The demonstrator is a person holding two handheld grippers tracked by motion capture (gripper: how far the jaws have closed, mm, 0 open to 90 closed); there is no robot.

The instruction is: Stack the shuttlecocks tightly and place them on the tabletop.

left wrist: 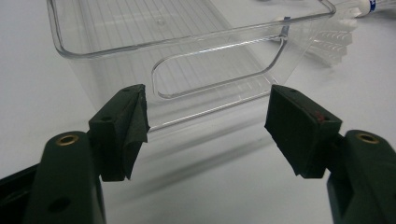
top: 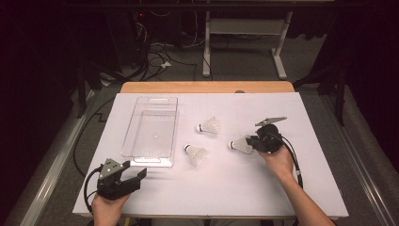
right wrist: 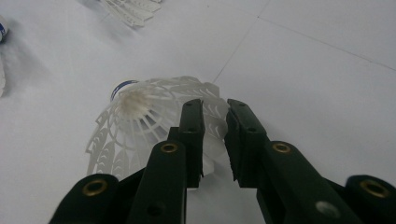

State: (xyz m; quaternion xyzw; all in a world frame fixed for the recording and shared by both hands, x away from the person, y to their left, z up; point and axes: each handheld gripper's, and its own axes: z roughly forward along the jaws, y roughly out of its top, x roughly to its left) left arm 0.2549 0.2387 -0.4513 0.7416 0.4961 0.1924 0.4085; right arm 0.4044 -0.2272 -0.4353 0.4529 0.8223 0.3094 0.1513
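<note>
From above, a white table (top: 291,188) carries a clear plastic bin (top: 153,132), its long axis running away from the person. Three white shuttlecocks lie to the right of the bin. The one farthest from the bin (top: 241,145) lies on its side, long axis roughly across the table, cork end toward the bin and skirt toward the right gripper (top: 256,143), which sits at the skirt's rim. A second shuttlecock (top: 208,126) lies between that one and the bin's far end, cork likewise toward the bin. A third (top: 195,154) rests just beside the bin's near right corner, cork toward the bin, skirt angled toward the person. The left gripper (top: 134,178) rests on the table just short of the bin's near end, jaws spread.

In the left gripper view, the left gripper (left wrist: 208,130) has its jaws wide apart with nothing between them, aimed at the bin's (left wrist: 187,70) near end wall and its cut-out handle. A shuttlecock (left wrist: 336,39) shows beyond the bin's right corner.

In the right gripper view, the right gripper (right wrist: 215,135) has its jaws narrowly parted, straddling the skirt rim of the shuttlecock (right wrist: 140,126); a slim gap shows beside the feather edge, so the pads do not press it. The skirt opens toward the gripper, the blue-banded cork pointing away.
</note>
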